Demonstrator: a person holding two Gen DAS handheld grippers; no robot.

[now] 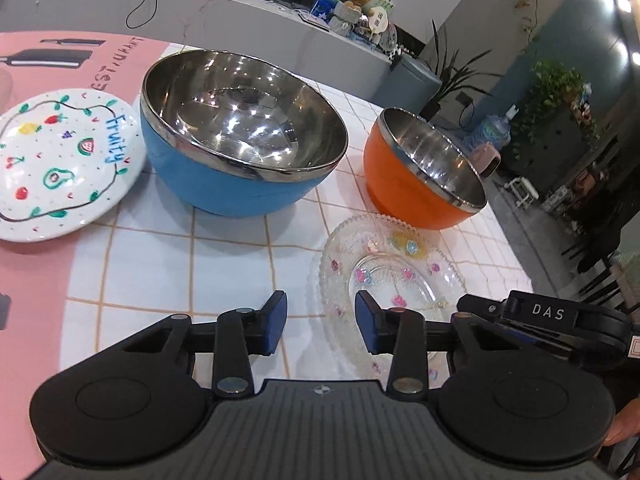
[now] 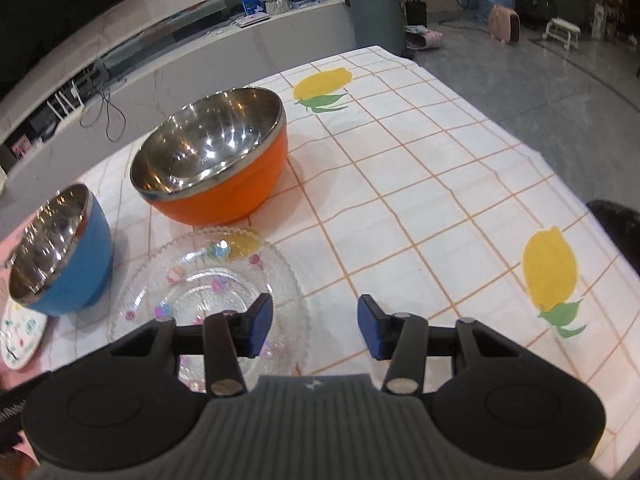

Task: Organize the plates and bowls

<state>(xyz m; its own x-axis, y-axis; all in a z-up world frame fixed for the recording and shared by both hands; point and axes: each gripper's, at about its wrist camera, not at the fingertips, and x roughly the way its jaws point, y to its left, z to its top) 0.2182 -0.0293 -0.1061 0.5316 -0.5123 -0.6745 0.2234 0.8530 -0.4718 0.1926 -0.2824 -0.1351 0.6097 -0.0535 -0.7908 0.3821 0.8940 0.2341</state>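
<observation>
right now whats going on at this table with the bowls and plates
A person holds a pair of tongs in each hand over a checked tablecloth. Both the left tongs and the right tongs are open and hold nothing. They flank the clear beaded glass plate, one at each side of its rim. The blue steel-lined bowl, the orange steel-lined bowl and the white fruit-painted plate stand untouched, nothing stacked yet.

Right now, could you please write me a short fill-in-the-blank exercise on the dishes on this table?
1. The larger bowl is ____ outside.
2. The smaller bowl is ____ outside.
3. The white plate bears the word ____.
4. Nearest the left hand-held gripper lies a clear ____ plate.

Missing words: blue; orange; Fruity; glass
</observation>
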